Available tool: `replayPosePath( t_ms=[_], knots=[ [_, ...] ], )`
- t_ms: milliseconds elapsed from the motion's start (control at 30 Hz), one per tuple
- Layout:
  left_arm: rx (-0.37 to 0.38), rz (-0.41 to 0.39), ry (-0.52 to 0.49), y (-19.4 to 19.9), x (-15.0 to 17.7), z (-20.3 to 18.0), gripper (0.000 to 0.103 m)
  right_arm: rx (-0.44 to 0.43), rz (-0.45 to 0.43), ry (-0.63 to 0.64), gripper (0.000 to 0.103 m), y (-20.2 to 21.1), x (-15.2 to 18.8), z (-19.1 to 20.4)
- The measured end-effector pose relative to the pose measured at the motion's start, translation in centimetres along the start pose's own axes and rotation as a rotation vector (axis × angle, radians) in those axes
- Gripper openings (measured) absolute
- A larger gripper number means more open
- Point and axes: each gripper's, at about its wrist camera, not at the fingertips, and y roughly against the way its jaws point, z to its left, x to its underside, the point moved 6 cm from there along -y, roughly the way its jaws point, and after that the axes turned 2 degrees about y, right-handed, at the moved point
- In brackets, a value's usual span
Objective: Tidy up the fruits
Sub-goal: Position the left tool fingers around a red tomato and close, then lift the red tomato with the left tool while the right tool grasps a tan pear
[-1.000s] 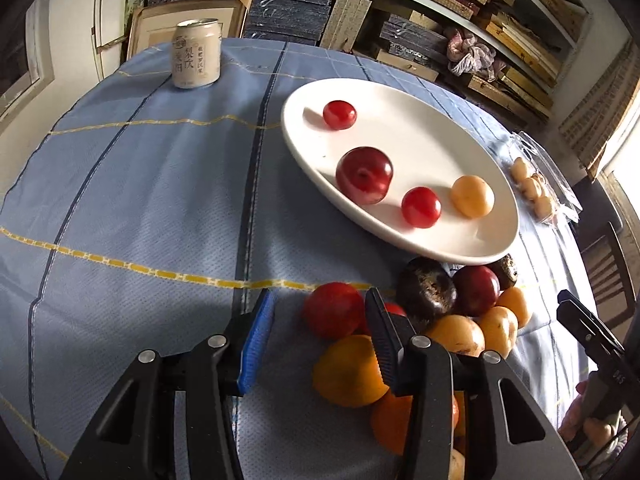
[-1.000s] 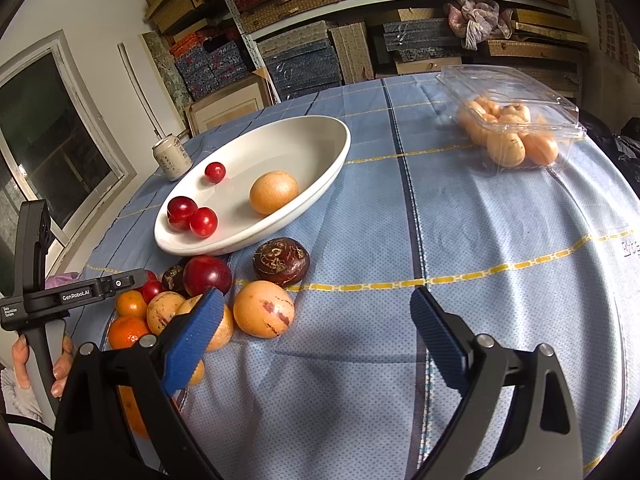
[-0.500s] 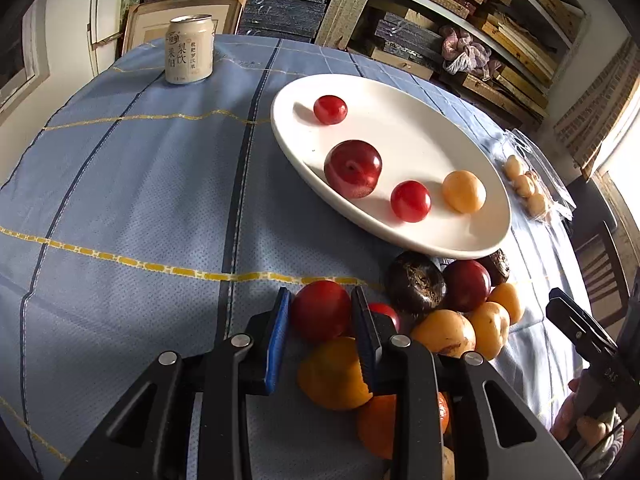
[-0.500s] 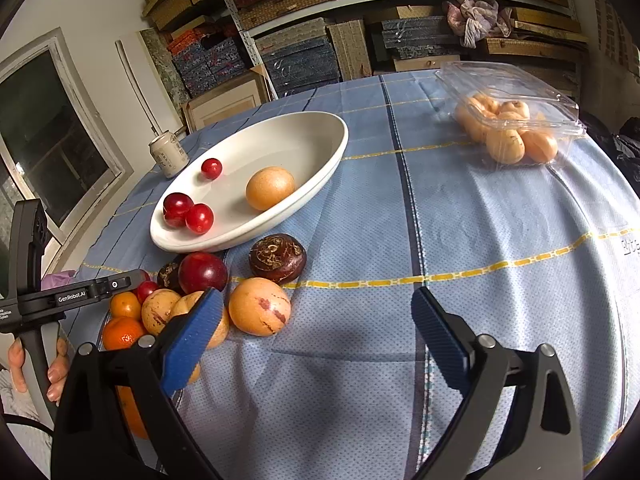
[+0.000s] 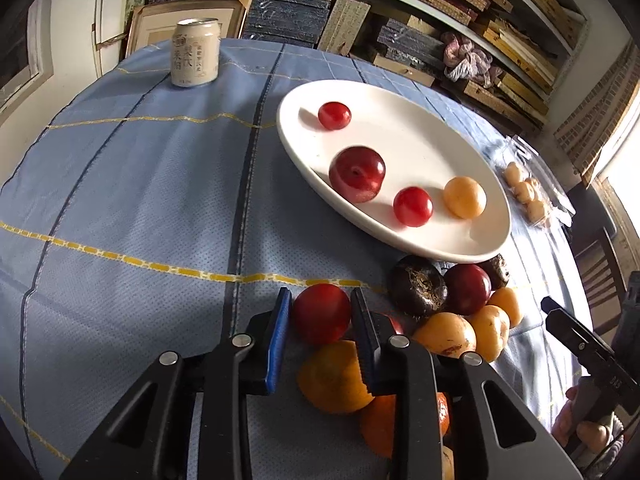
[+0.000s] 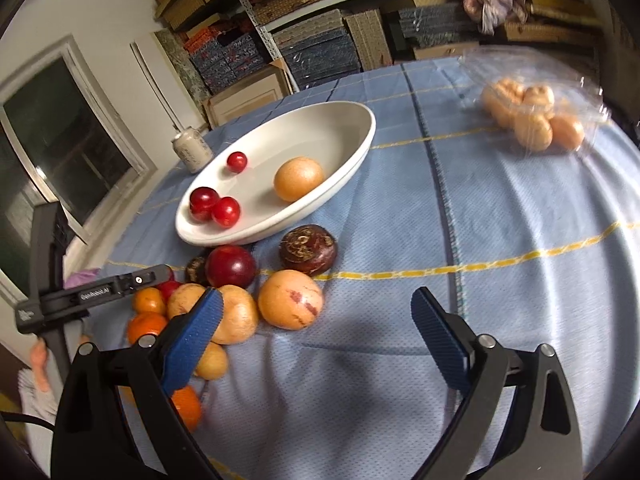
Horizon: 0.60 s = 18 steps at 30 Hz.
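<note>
A white oval plate (image 5: 400,136) holds a dark red plum (image 5: 357,174), two small red fruits and a yellow one. In front of it lies a pile with a dark brown fruit (image 5: 418,290), yellow fruits (image 5: 444,336) and oranges (image 5: 332,376). My left gripper (image 5: 320,298) is closing on a red fruit (image 5: 322,314) at the pile's left edge, both blue pads against its sides. My right gripper (image 6: 317,298) hangs open over the cloth next to the pile, with a yellow fruit (image 6: 290,300) just beyond its fingers and nothing gripped.
A drink can (image 5: 195,53) stands at the table's far left edge. A clear plastic box (image 6: 536,120) with several yellow fruits sits far right. Stacked shelves line the wall behind. A wooden chair (image 5: 600,264) stands beside the table. Blue cloth (image 5: 120,200) lies bare left of the plate.
The left jaws have come together from wide apart onto the red fruit, and that gripper edged forward. The right gripper stays open, its view tipped a little.
</note>
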Motion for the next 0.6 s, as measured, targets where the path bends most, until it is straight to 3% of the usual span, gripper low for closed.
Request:
replayPosePath(
  t_ms=[233,367,533,600],
  knots=[
    [-0.009,-0.031,-0.011,1.0,-0.1,-0.2,0.030,-0.057,0.032,0.004,0.090,-0.6,0.2,1.0],
    [-0.012,-0.029,-0.014,0.9,0.0,-0.3,0.030,-0.074,0.070,0.021,0.065,-1.4,0.4,1.5],
    [-0.006,-0.027,-0.008,0.8,0.0,-0.3,0.030,-0.066,0.073,0.022,0.059,-1.9,-0.2,1.5],
    [-0.006,-0.028,-0.007,0.8,0.0,-0.3,0.030,-0.071,0.083,0.032,0.049,-2.1,-0.2,1.9]
  ],
)
